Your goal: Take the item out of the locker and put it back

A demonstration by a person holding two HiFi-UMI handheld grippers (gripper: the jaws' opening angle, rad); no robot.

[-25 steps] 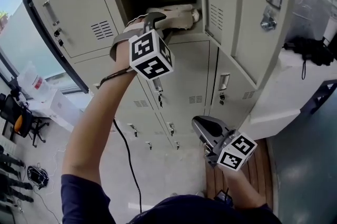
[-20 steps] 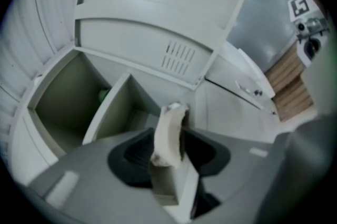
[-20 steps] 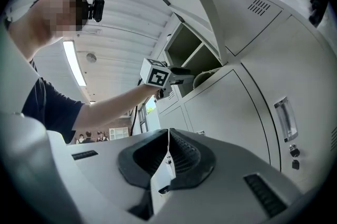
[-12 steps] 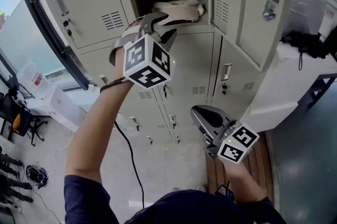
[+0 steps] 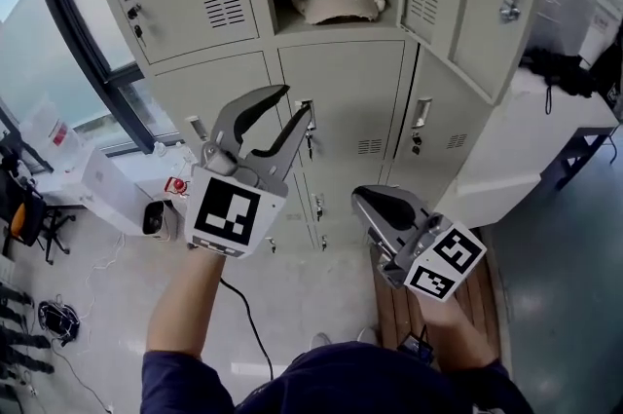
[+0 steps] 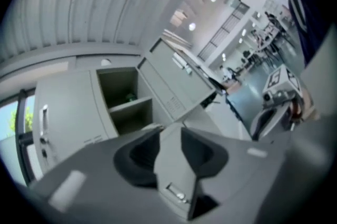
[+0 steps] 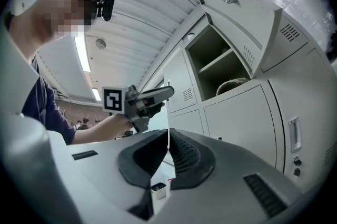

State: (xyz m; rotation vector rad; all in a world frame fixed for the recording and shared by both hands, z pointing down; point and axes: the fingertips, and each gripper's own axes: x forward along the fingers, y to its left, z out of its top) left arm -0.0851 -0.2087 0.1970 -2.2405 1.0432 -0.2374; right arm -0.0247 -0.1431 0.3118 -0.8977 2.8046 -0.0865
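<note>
Right tongs point(image 7: 168, 132) closed, item point(image 7: 232, 84) in open locker point(image 7: 208, 52)

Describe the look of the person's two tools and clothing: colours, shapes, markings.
Left tool and right tool: grey, curved jaws with dark pads, each carrying a white cube printed with black square markers. The sleeves are short and dark blue.

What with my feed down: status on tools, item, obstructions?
Left tool open, empty, jaws just closing partway. Right tool shut, empty. Cloth bundle on open locker shelf. Nothing in the way.
</note>
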